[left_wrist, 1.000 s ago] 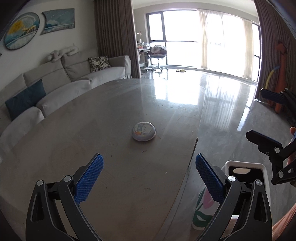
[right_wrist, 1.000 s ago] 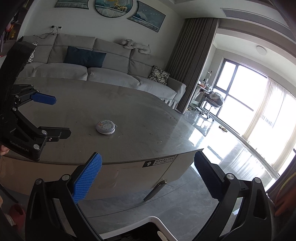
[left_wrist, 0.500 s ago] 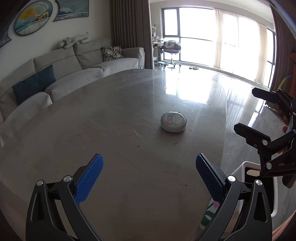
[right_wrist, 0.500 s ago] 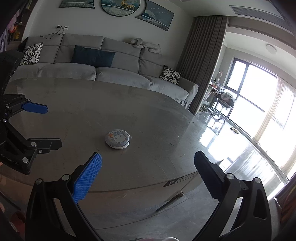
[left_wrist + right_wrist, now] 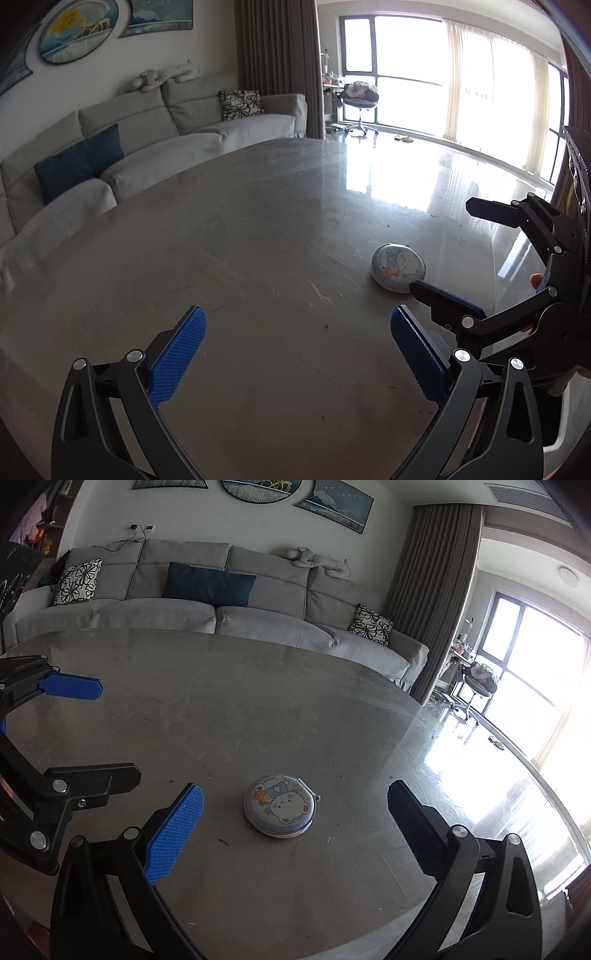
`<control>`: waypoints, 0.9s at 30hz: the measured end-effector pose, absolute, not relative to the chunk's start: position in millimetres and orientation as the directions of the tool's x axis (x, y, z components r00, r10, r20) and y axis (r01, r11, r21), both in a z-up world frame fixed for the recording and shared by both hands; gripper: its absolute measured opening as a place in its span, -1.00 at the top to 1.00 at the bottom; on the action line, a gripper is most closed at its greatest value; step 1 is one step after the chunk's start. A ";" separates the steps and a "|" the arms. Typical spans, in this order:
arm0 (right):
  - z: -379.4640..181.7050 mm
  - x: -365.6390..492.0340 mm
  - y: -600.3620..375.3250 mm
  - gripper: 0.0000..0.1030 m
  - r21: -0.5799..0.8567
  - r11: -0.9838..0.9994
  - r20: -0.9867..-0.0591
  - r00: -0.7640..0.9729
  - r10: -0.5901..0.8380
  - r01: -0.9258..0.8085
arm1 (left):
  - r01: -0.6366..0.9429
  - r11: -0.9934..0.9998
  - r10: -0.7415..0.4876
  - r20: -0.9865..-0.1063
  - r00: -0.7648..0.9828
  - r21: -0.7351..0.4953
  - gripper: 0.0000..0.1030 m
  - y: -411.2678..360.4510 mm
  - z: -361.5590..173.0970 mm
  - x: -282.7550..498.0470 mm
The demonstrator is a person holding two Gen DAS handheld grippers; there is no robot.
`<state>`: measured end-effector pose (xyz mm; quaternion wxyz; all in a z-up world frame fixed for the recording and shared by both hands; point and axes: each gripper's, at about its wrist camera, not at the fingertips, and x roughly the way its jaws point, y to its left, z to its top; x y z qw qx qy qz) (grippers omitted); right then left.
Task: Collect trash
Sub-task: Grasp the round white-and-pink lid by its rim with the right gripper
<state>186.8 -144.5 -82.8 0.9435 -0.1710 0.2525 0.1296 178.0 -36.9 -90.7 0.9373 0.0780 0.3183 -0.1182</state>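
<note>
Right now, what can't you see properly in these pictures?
- Round bear case: left wrist view, its near edge is hidden behind a finger of the right gripper.
- White bin: left wrist view, cut off by the edge; its inside is unseen.
- Specks on the table: both views, too small to identify.

1. The surface [image 5: 258, 709] looks like polished stone, grey-brown, smooth but scuffed and dusty, throwing glare by the window.
2. The round case [image 5: 279, 805] has a slightly shiny printed lid and a zipper rim.
3. Each hand-held gripper, left [image 5: 297, 349] and right [image 5: 295, 825], is matt black plastic with bumpy blue pads [image 5: 173, 834] and shiny metal screws.
4. The sofa [image 5: 221, 605] is soft grey cloth.
</note>
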 end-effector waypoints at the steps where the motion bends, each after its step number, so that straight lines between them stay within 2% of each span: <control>1: -85.4 191.4 -144.4 -0.93 -0.250 0.909 -0.530 0.833 0.159 -0.333 | 0.268 0.961 -0.166 -0.616 0.770 0.076 -0.93 -38.4 -90.5 180.8; 14: -107.6 228.8 -132.8 -0.89 -0.175 0.896 -0.686 0.703 0.187 -0.409 | 0.234 0.968 -0.126 -0.623 0.772 0.095 -0.93 -31.4 -87.1 205.7; 15: -108.7 231.0 -132.5 -0.75 -0.166 0.894 -0.699 0.689 0.191 -0.416 | 0.234 0.968 -0.126 -0.623 0.772 0.095 -0.93 -31.4 -87.1 206.2; 18: -109.0 231.9 -136.9 -0.60 -0.115 0.897 -0.709 0.668 0.226 -0.426 | 0.235 0.968 -0.130 -0.619 0.775 0.091 -0.93 -31.0 -86.2 205.2; 20: -108.9 231.1 -137.4 -0.40 -0.094 0.898 -0.707 0.663 0.244 -0.430 | 0.236 0.967 -0.129 -0.618 0.776 0.095 -0.93 -31.7 -86.1 203.4; 23: -107.5 227.0 -132.0 0.13 -0.092 0.890 -0.698 0.666 0.263 -0.447 | 0.237 0.966 -0.128 -0.616 0.777 0.099 -0.93 -32.5 -85.2 202.9; 25: -106.9 224.8 -124.8 0.60 -0.119 0.880 -0.692 0.674 0.259 -0.460 | 0.233 0.968 -0.126 -0.613 0.780 0.097 -0.93 -32.2 -84.5 202.8; 27: -107.7 221.2 -117.8 0.82 -0.167 0.872 -0.684 0.691 0.234 -0.460 | 0.230 0.968 -0.124 -0.613 0.780 0.097 -0.93 -31.5 -83.7 203.1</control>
